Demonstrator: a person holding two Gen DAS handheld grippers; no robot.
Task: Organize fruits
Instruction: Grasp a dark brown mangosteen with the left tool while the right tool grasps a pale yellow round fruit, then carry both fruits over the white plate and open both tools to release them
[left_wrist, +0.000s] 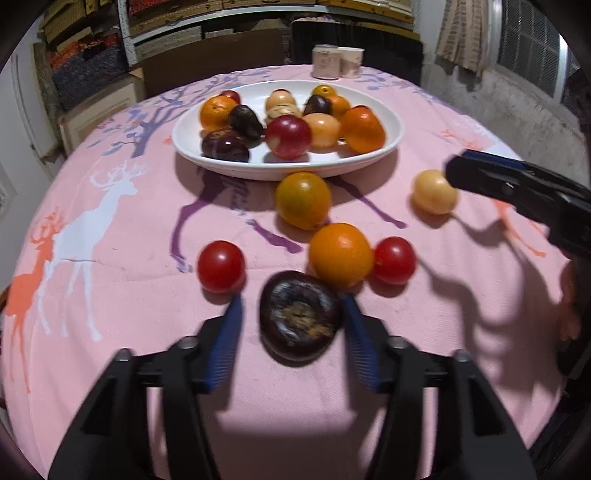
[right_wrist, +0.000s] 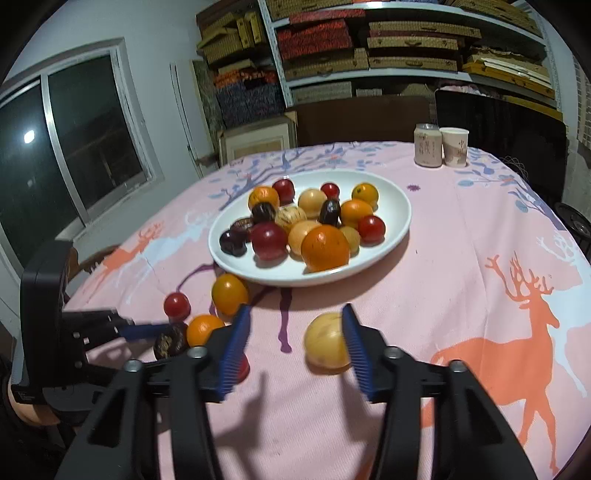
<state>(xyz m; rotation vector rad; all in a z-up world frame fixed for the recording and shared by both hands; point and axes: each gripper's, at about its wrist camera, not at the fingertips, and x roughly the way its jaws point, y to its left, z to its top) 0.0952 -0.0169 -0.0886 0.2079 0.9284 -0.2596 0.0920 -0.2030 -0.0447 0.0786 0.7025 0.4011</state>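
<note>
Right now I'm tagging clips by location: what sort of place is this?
Probably a home storeroom doubling as a dining spot: shelves stacked with woven boxes, a table under a pink deer-print tablecloth, and a white fruit plate.

White oval plate (left_wrist: 384, 146) mid-table, heaped with oranges, red, pale yellow and dark fruits. Loose on the cloth before it: dark purple fruit (left_wrist: 300, 316) nearest me, scuffed top facing up (brownish patch at centre); orange (left_wrist: 340, 254) just behind it, red fruit (left_wrist: 394, 260) touching its right side; second red fruit (left_wrist: 221, 266) apart to the left; yellow-orange fruit (left_wrist: 303, 200) beside the plate rim; pale yellow fruit (right_wrist: 327, 345) off right, alone.
</note>
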